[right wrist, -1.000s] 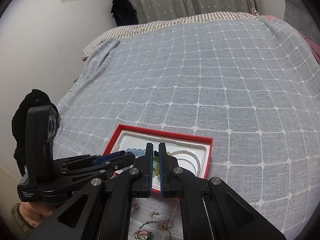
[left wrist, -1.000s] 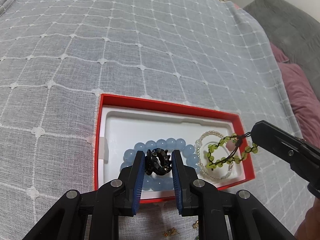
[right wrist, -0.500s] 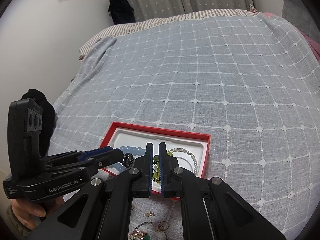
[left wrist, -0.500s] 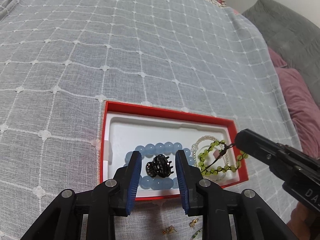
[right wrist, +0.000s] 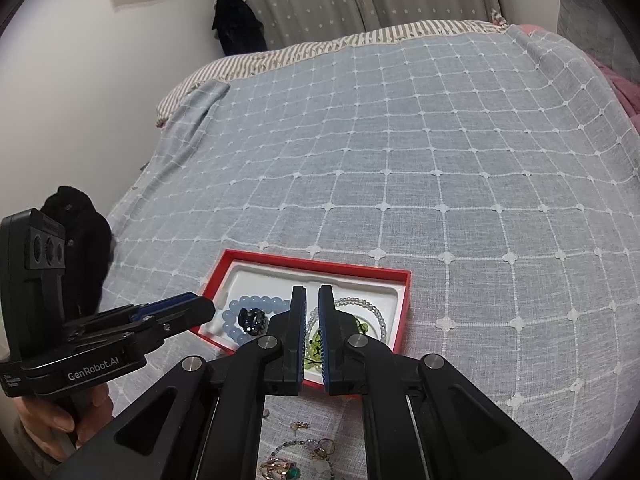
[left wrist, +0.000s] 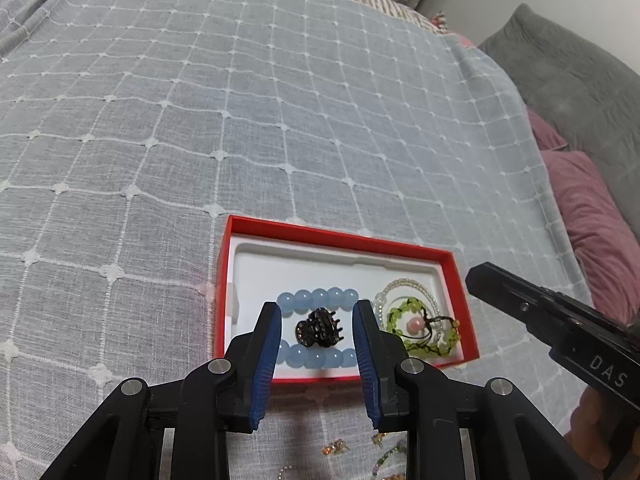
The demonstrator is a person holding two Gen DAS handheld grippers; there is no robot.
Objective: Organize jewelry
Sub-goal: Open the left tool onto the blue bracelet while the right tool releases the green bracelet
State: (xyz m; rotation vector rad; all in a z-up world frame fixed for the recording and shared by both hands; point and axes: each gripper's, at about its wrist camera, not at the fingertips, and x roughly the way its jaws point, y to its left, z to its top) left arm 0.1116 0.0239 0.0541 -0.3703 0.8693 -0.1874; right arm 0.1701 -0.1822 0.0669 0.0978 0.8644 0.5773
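Observation:
A red box (left wrist: 332,236) with a white insert lies on the grey checked bedspread. In it lie a blue bead bracelet (left wrist: 316,296), a black hair claw (left wrist: 320,328) on top of that bracelet, a clear bead bracelet (left wrist: 404,284) and a green bead bracelet (left wrist: 424,328). My left gripper (left wrist: 318,336) is open above the claw and holds nothing. My right gripper (right wrist: 313,320) hovers over the green bracelet (right wrist: 316,344) with its jaws a narrow gap apart and nothing between them. The box also shows in the right wrist view (right wrist: 312,264).
Loose earrings and small jewelry (right wrist: 296,452) lie on the bedspread in front of the box. Pink cushions (left wrist: 592,208) and a grey pillow lie at the right. A black garment (right wrist: 76,220) sits at the bed's left edge.
My left gripper opened, let the black hair claw down onto the blue bracelet and pulled back. The green bracelet left my right gripper and now lies in the box; that gripper drew back too.

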